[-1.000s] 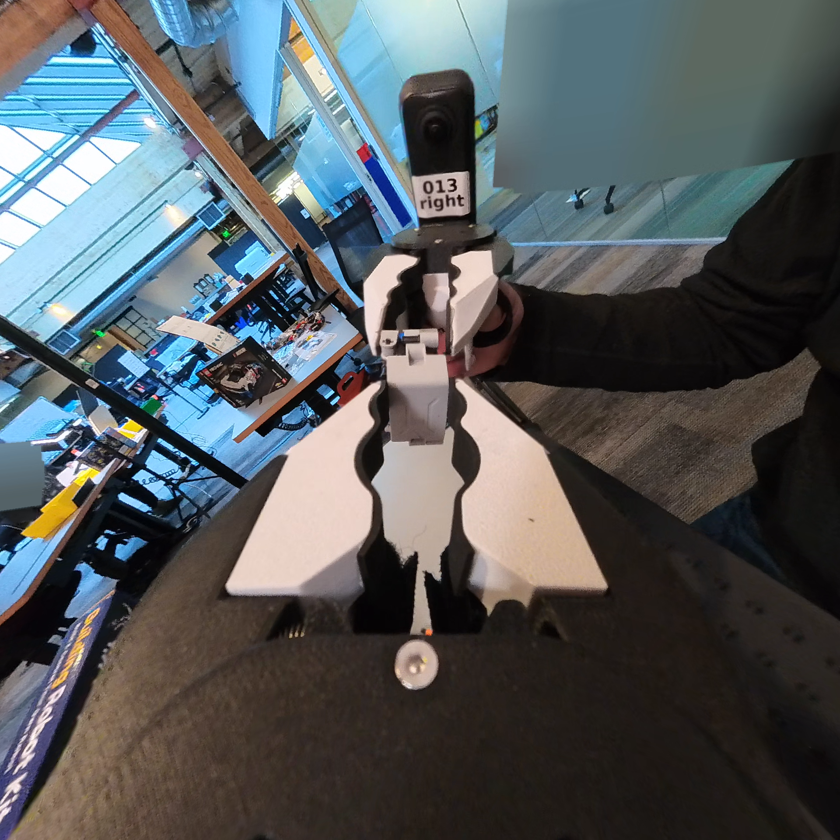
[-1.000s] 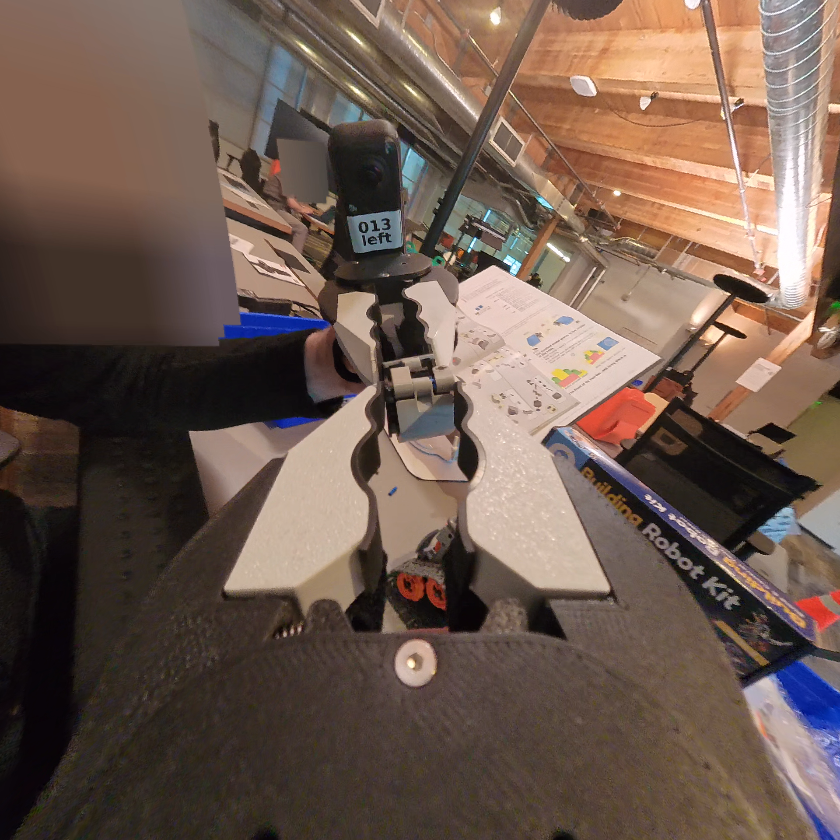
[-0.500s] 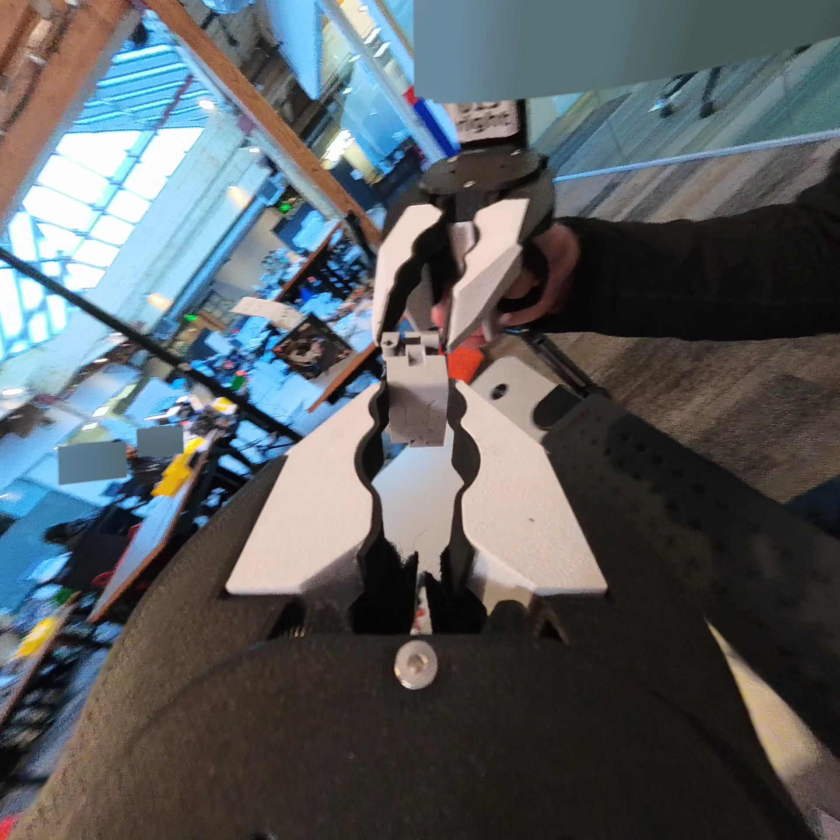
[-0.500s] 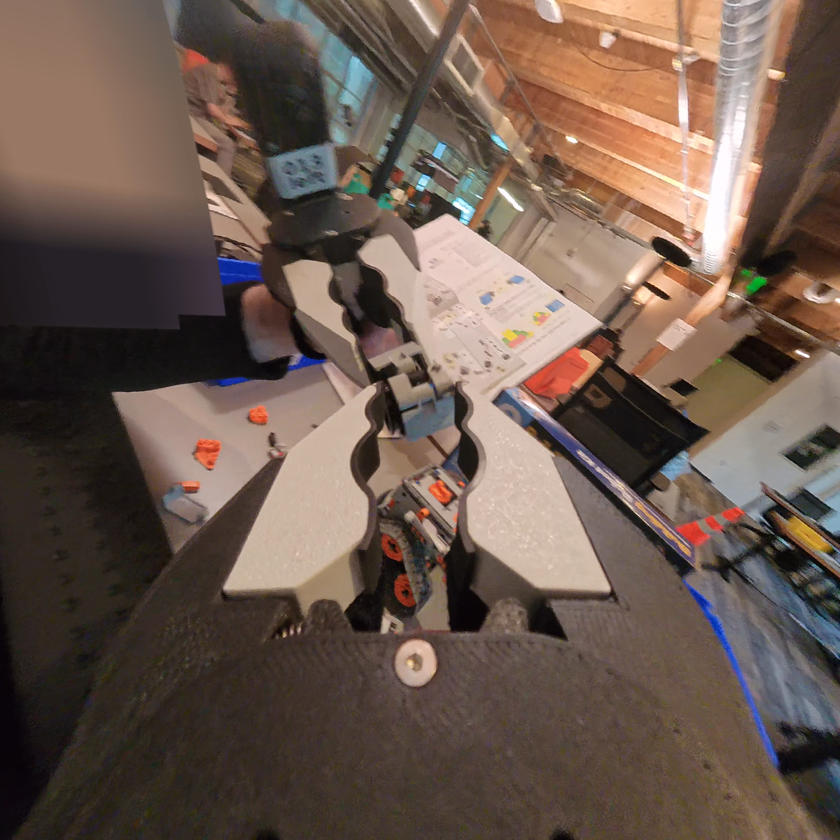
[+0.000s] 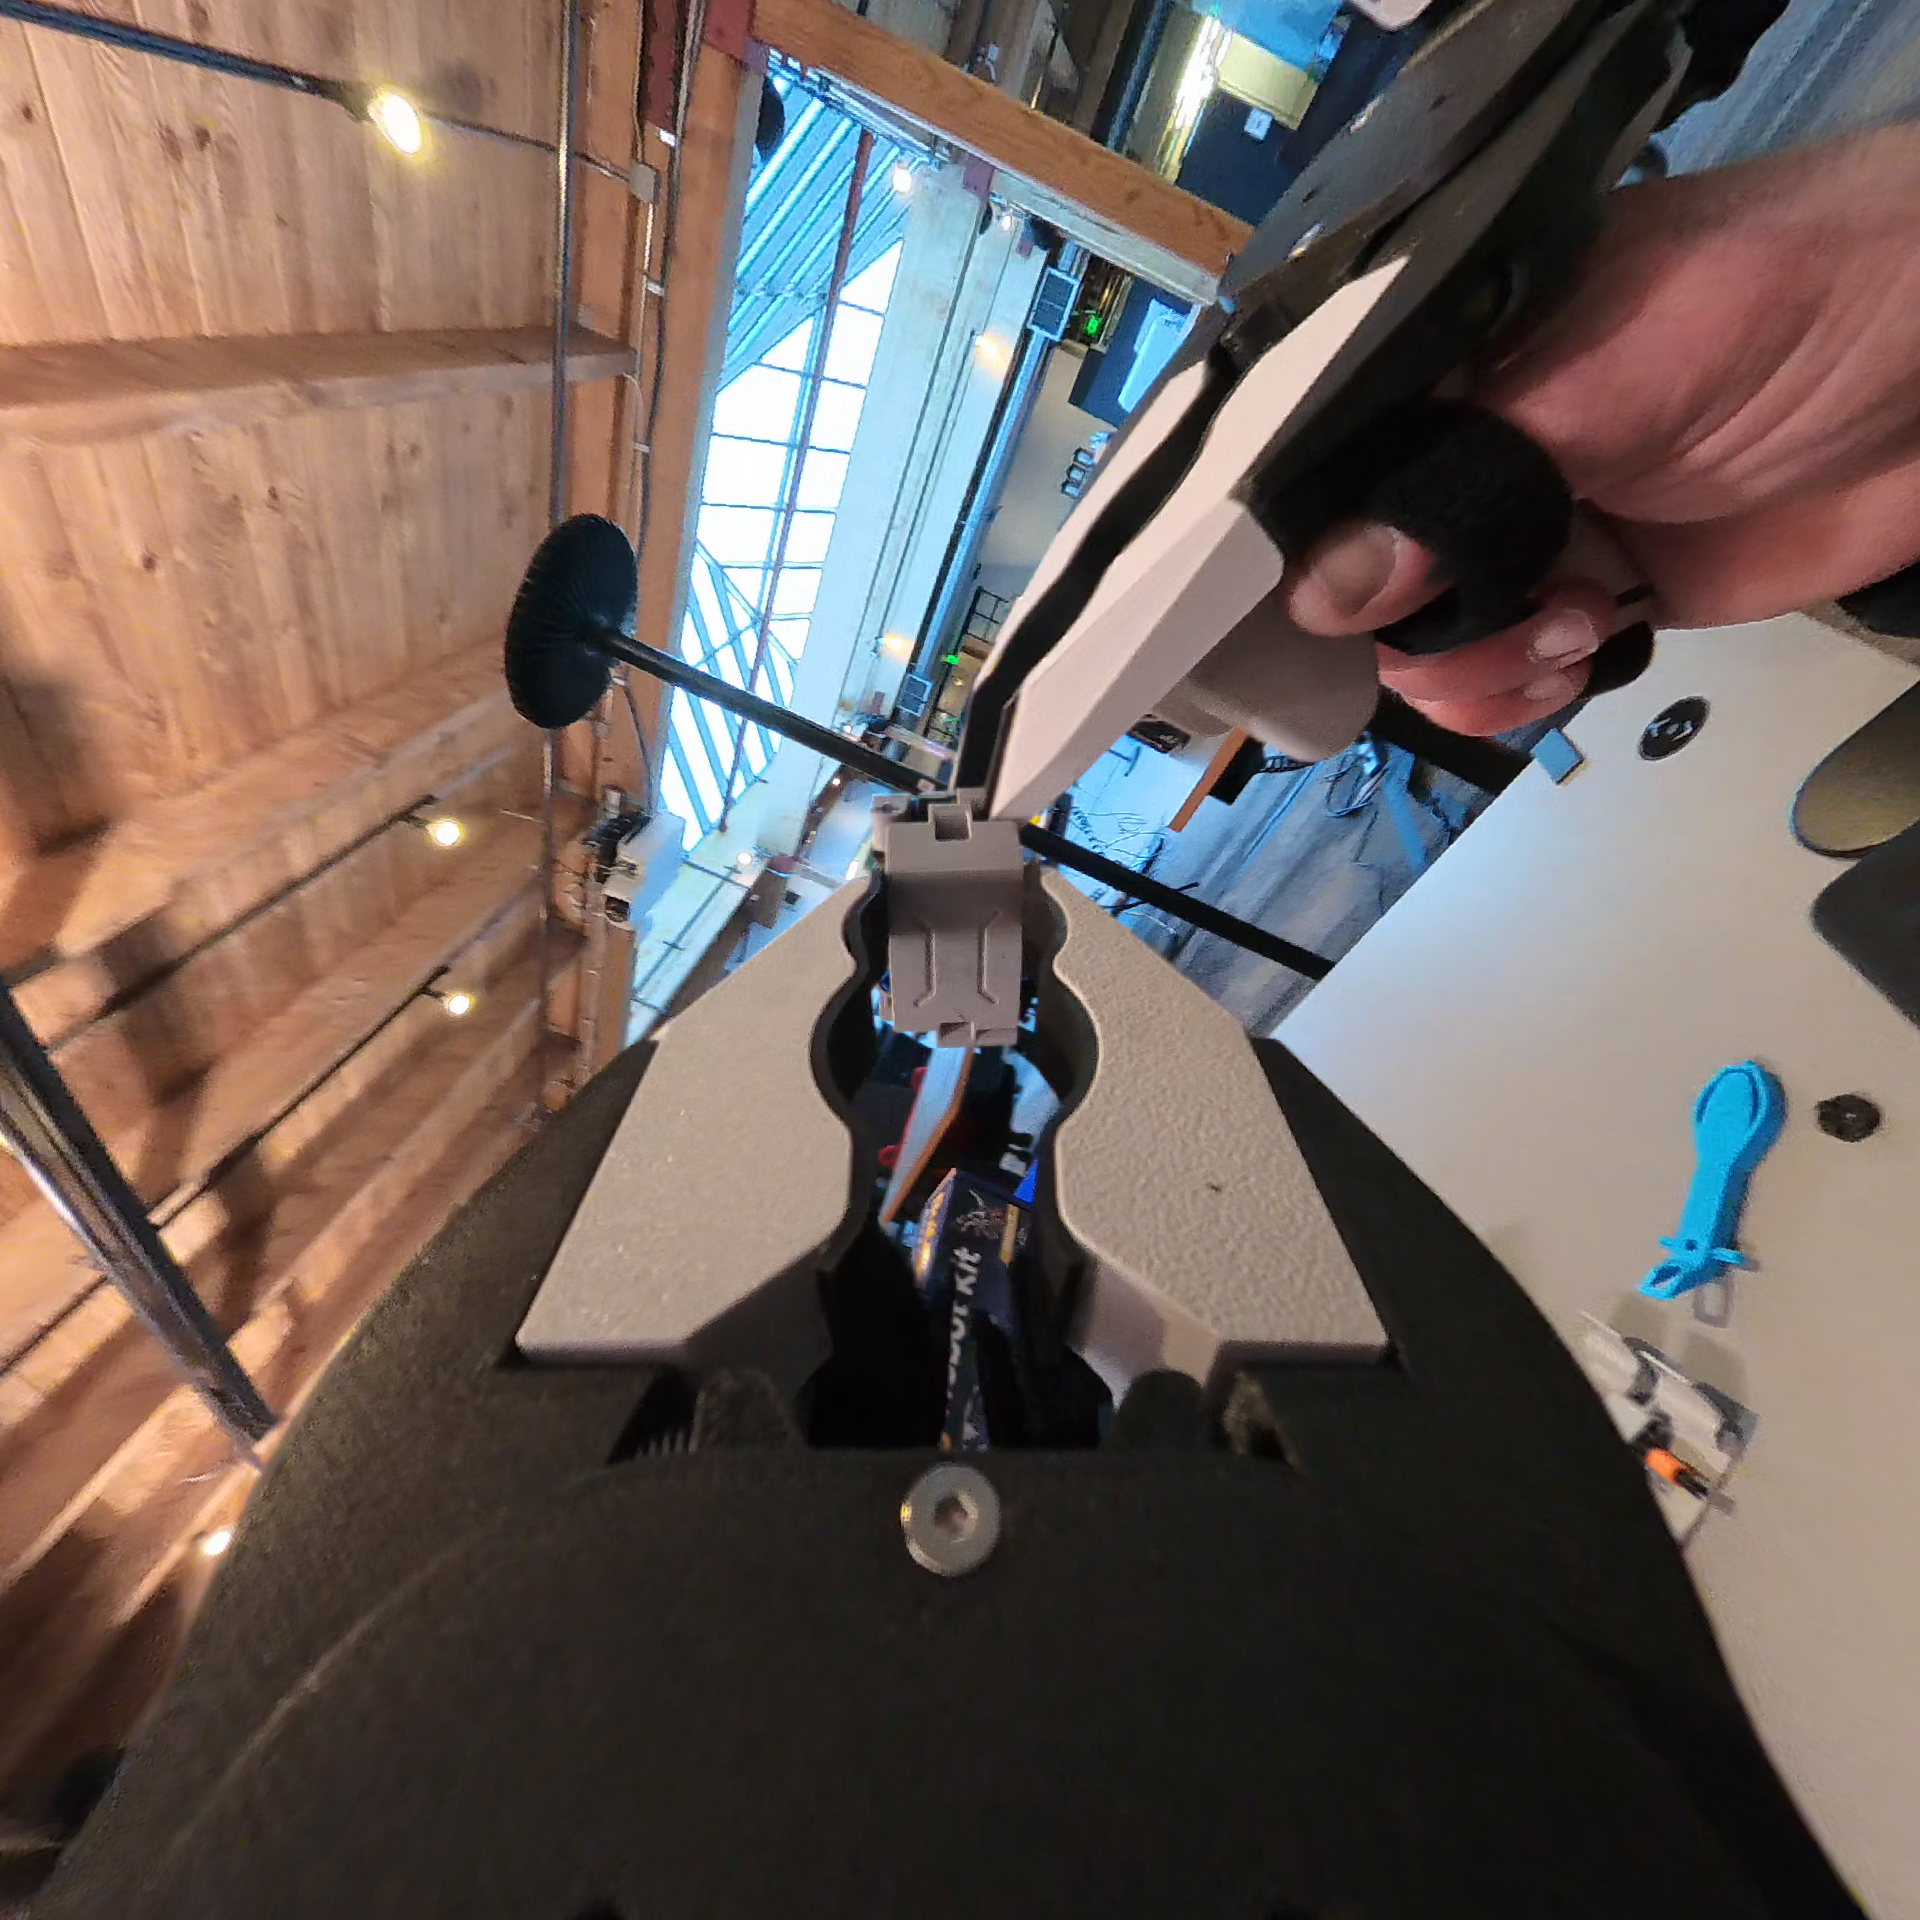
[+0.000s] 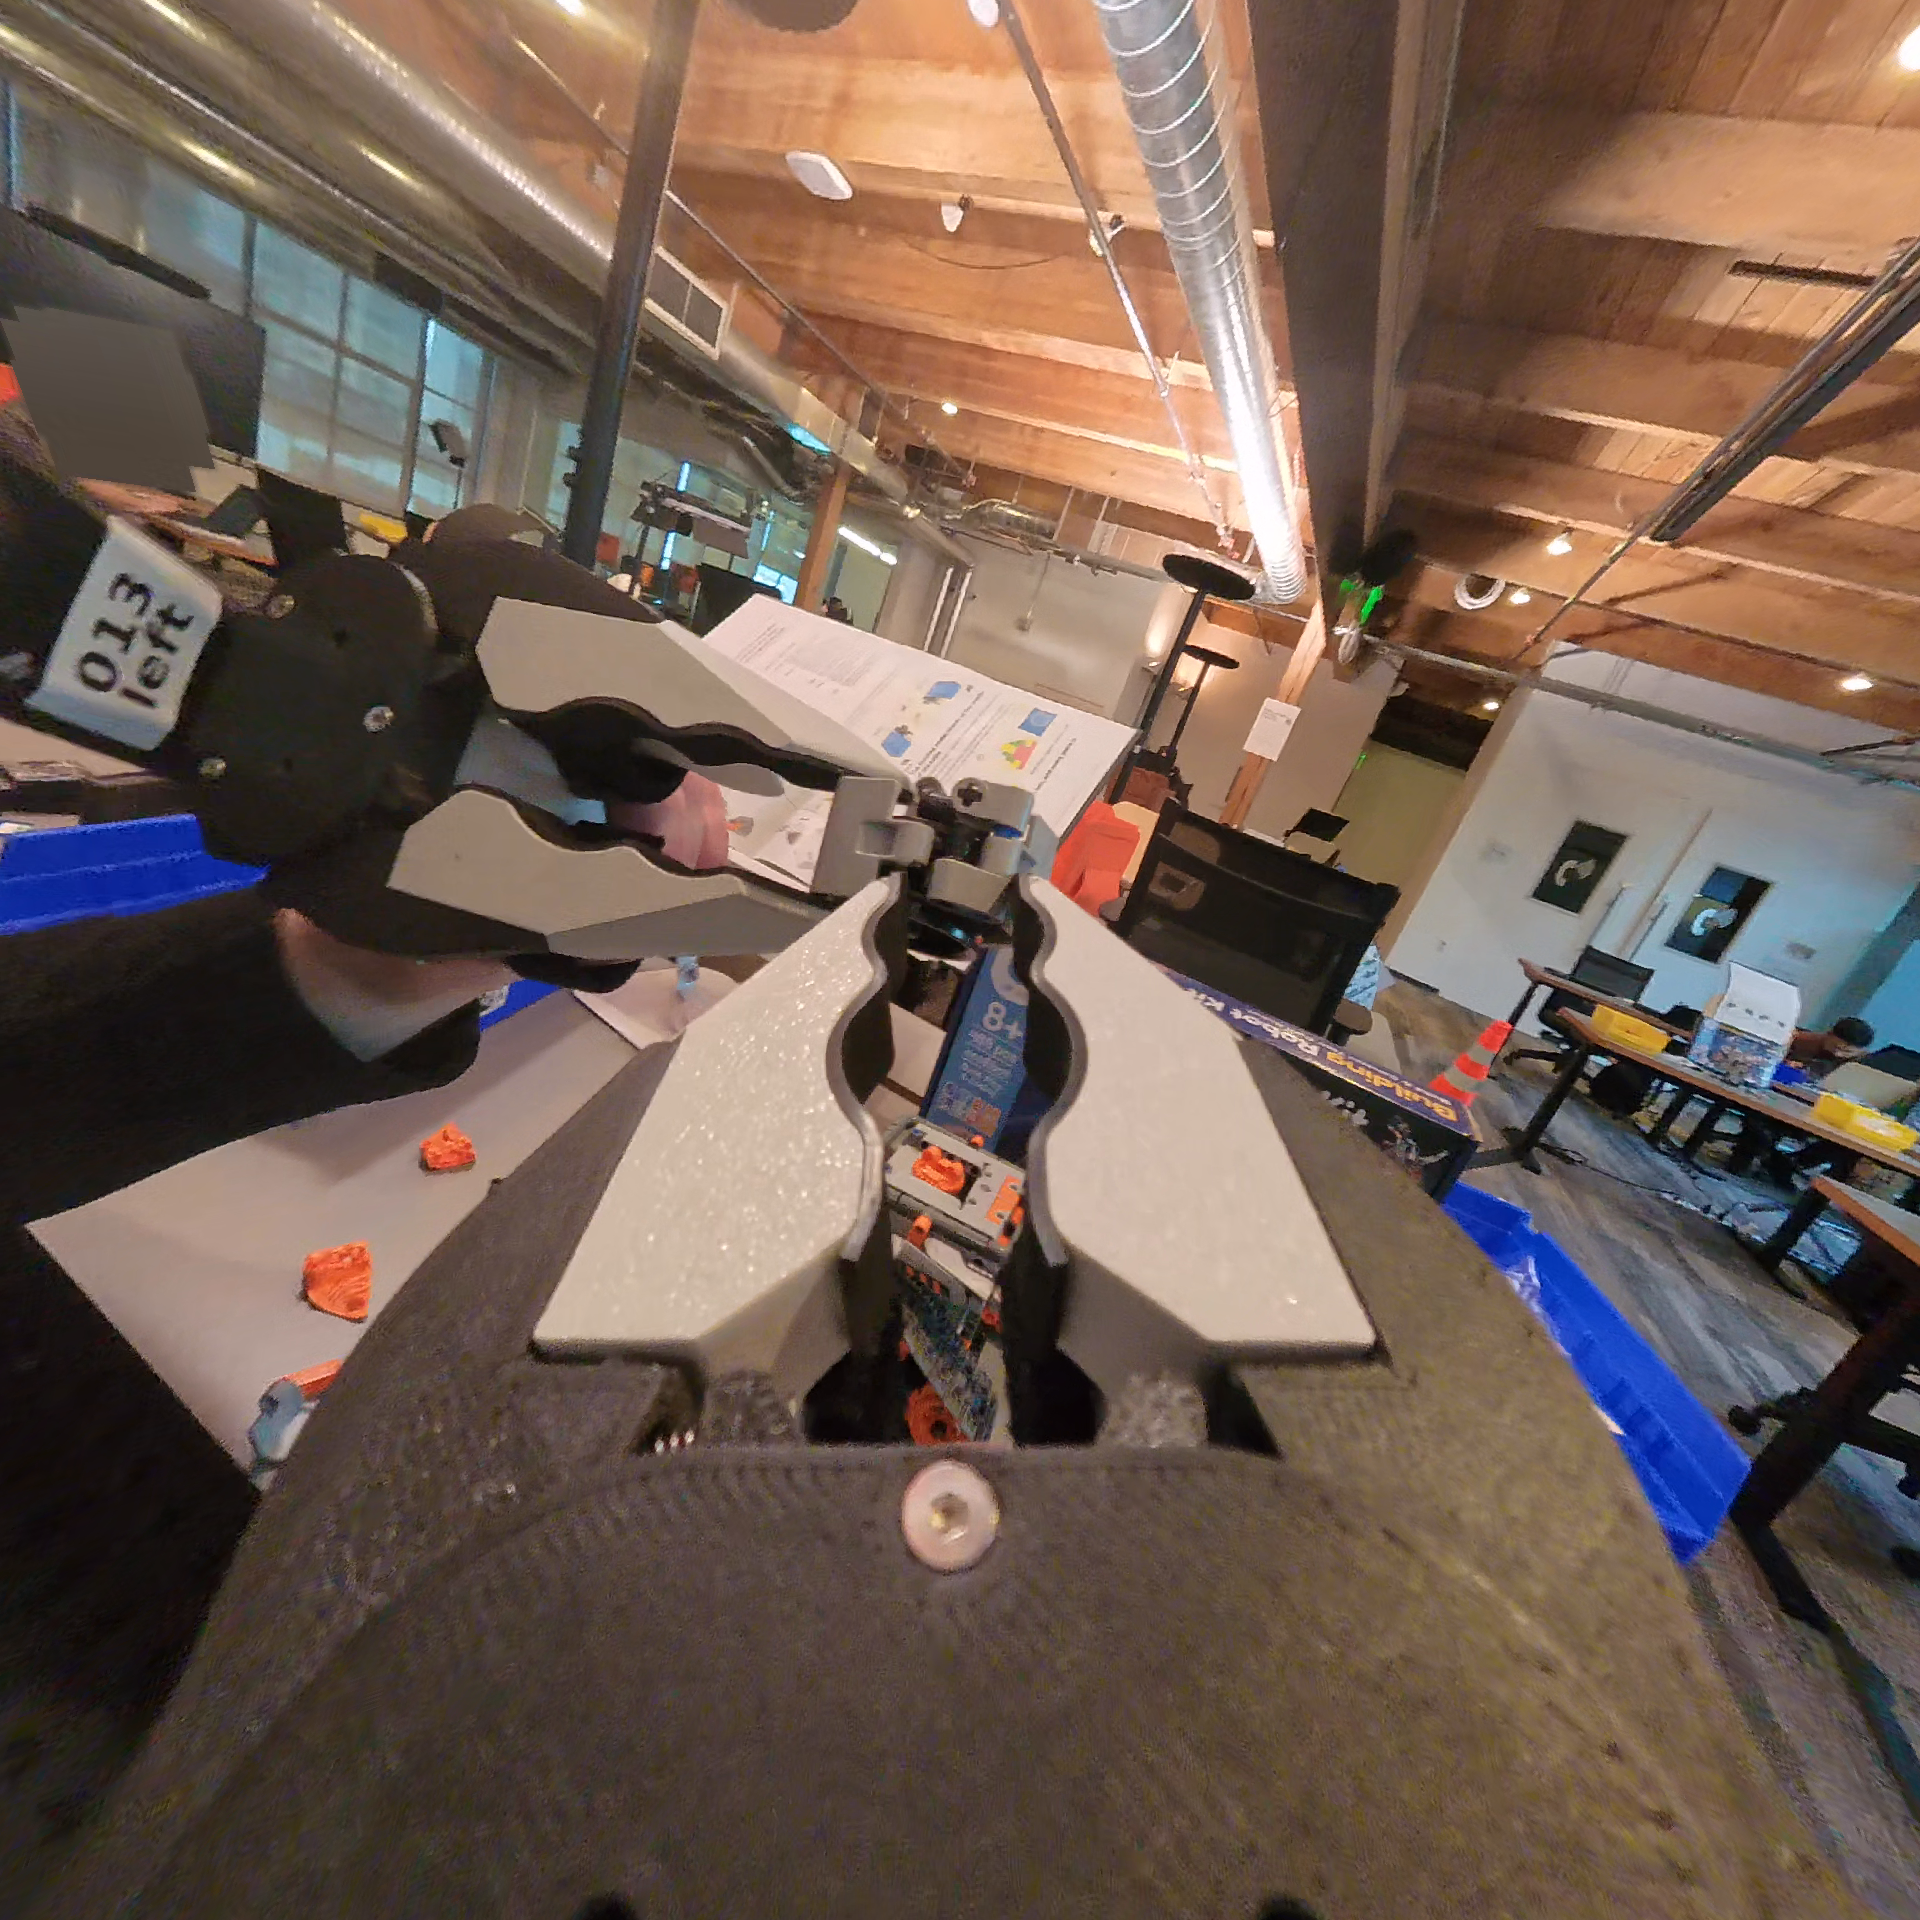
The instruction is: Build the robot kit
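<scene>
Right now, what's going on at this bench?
A person holds a gripper in each hand, raised above the white table. The left gripper is shut on a grey plastic block. The right gripper meets the same assembly at its tips, apparently clamped on a smaller grey piece joined to the block. Orange parts and a blue tool lie on the table.

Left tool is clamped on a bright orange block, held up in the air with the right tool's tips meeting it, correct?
Not quite: the block is grey, not orange. The left wrist view shows the left tool shut on it, and the right wrist view shows the right tool meeting the same grey piece, off the table. The orange bits lie loose on the white table.
</scene>
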